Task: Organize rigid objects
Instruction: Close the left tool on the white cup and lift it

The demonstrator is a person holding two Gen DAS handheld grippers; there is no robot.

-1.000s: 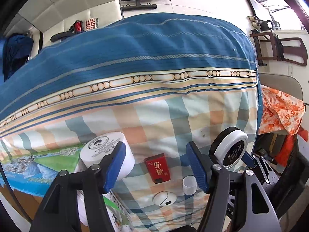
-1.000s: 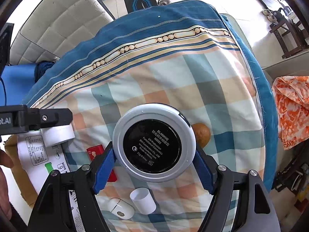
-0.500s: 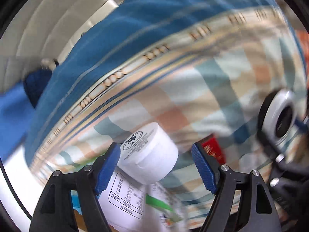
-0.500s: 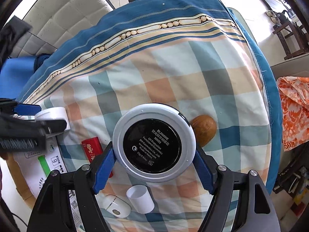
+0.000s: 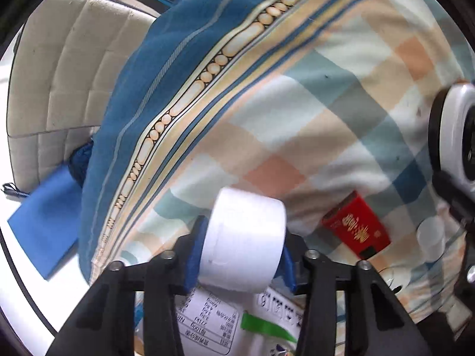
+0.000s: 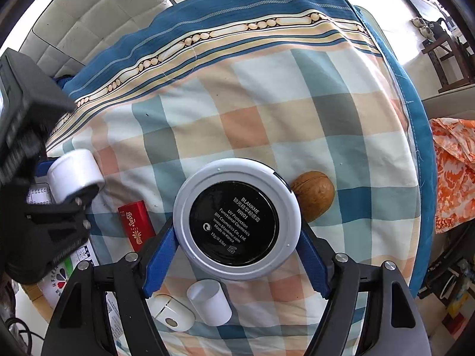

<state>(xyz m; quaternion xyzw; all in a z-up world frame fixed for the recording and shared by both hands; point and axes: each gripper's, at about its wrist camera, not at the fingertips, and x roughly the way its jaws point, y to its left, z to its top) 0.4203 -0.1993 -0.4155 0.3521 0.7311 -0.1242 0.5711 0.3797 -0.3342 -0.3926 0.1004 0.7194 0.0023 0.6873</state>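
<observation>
Clearly, right tongs (image 6: 236, 262) clasp "BLANKME" compact (image 6: 236, 221).

White jar (image 5: 243, 243): on its side, clamped between blue pads. Round compact (image 6: 237, 219): white rim, black label up, gripped. Walnut (image 6: 313, 198), red box (image 6: 135, 225), white cup (image 6: 209, 301) on checked quilt (image 6: 297, 112).

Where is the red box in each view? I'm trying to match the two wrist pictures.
Left wrist: red box at lower right, lying on the checked cloth.
Right wrist: red box at lower left, beside the round compact.
Shared landmark: the small white cup.
</observation>
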